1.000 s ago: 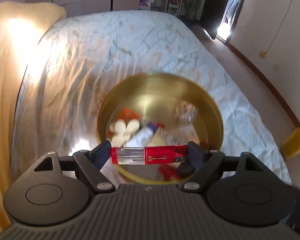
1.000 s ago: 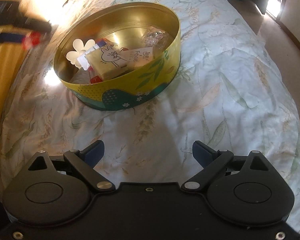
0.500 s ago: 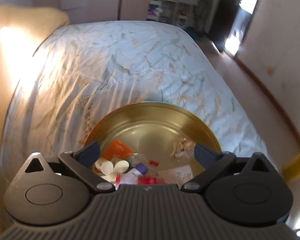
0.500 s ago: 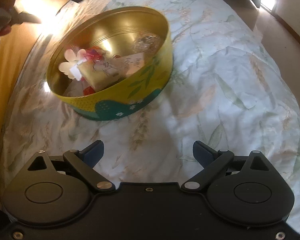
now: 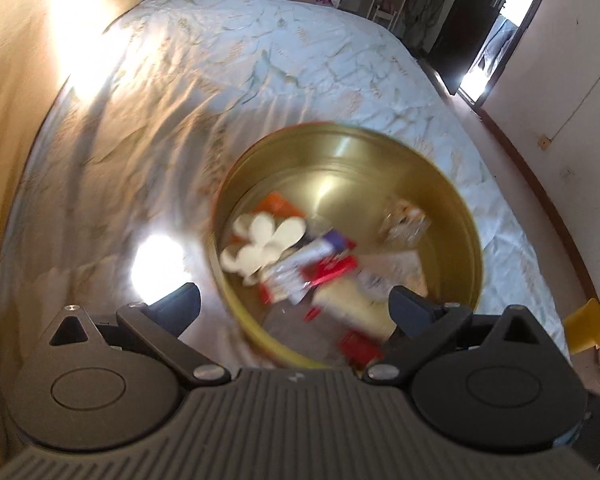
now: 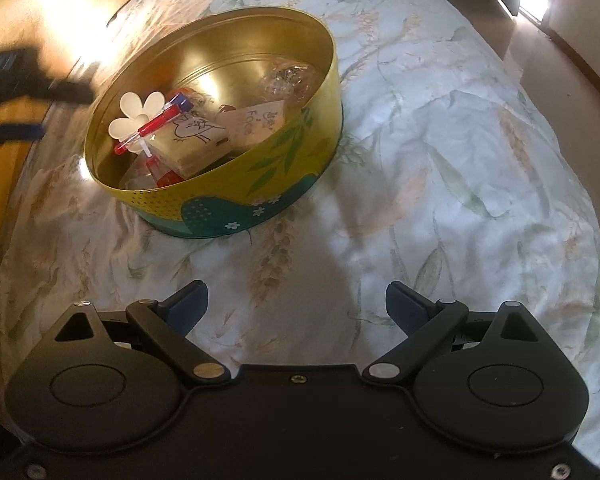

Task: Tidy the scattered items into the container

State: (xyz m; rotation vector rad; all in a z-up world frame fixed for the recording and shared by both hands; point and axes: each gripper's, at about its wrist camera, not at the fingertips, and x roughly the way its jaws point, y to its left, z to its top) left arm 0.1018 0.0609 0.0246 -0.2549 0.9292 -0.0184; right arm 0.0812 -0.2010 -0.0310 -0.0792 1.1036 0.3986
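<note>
Presently the left gripper [image 5: 292,308] hangs spread wide and empty just above the round tin's [image 5: 474,240] near rim. Inside, ahead of its fingertips, lies the red tube [image 5: 332,272] among other items.

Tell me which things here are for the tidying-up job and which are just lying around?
For the job:
- round gold tin with green leaf pattern
- white flower-shaped piece in the tin
- red and clear tube in the tin
- yellow pad with a doodle in the tin
- crinkly clear wrapper in the tin

Just lying about:
- floral bedspread
- yellow blanket
- yellow plastic thing on the floor
</note>
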